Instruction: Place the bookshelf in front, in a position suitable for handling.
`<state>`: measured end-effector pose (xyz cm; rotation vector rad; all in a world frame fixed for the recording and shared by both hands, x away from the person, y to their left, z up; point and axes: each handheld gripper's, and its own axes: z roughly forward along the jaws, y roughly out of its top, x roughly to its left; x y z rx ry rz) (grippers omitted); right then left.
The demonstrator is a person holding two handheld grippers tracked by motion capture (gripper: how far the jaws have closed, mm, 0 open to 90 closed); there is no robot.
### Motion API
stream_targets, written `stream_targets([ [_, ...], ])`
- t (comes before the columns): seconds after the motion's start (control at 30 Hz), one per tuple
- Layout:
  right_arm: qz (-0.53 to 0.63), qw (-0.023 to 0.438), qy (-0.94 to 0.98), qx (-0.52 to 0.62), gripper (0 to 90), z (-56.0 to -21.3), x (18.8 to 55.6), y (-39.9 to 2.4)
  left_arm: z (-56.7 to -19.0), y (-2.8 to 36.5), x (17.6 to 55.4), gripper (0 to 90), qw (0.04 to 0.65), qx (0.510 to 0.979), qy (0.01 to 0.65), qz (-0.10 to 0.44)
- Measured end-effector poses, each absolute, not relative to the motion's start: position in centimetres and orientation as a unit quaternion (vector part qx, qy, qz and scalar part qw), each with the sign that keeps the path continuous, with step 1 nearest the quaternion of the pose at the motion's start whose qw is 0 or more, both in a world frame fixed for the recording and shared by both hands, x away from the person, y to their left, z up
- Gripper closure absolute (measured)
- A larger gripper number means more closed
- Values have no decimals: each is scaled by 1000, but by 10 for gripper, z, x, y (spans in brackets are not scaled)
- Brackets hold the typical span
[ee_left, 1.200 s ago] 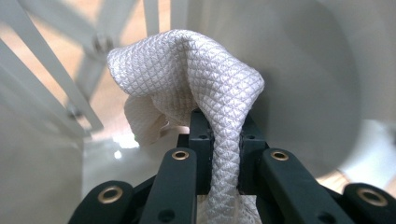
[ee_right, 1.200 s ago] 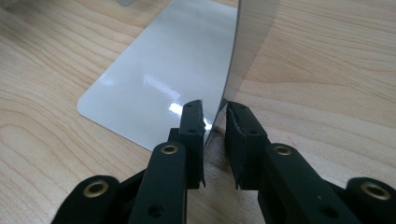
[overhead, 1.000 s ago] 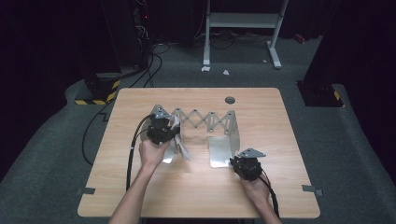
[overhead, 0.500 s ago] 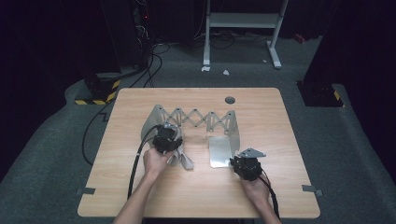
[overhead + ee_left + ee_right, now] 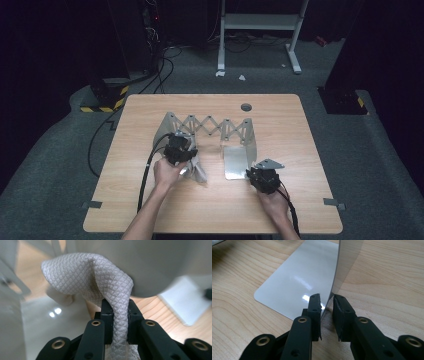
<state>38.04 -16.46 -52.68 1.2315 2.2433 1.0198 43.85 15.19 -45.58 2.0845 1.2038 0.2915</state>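
A metal expanding rack with a scissor lattice stands mid-table, a bent plate at each end. My left gripper sits at the left end plate, shut on a white quilted cloth. In the left gripper view the cloth bunches up from the left gripper against the grey plate. My right gripper is at the near corner of the right end plate. In the right gripper view the right gripper is shut on the thin edge of the upright plate, beside its flat base.
The wooden table has a round cable hole near its far edge. Black cables trail from the left gripper over the near edge. Beyond the table are a white frame stand and a striped floor box.
The left gripper has come down and toward the near edge along the left plate, dragging the cloth with it. The right gripper has stayed put on the right plate.
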Motion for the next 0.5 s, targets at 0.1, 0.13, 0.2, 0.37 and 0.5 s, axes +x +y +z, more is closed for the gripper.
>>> stream_targets([
  [0.1,363,193,800,438,764,-527,380,-164,-445,147,434,796,356,810,451,118],
  [0.13,363,193,800,438,764,-527,380,-164,-443,146,432,796,362,809,448,118],
  [0.2,363,193,799,439,758,-527,380,-164,-439,146,428,794,372,807,443,119],
  [0.37,363,193,798,440,758,-527,380,-165,-431,148,425,788,386,800,443,123],
  [0.5,363,193,798,440,758,-527,380,-164,-439,149,425,784,385,797,450,118],
])
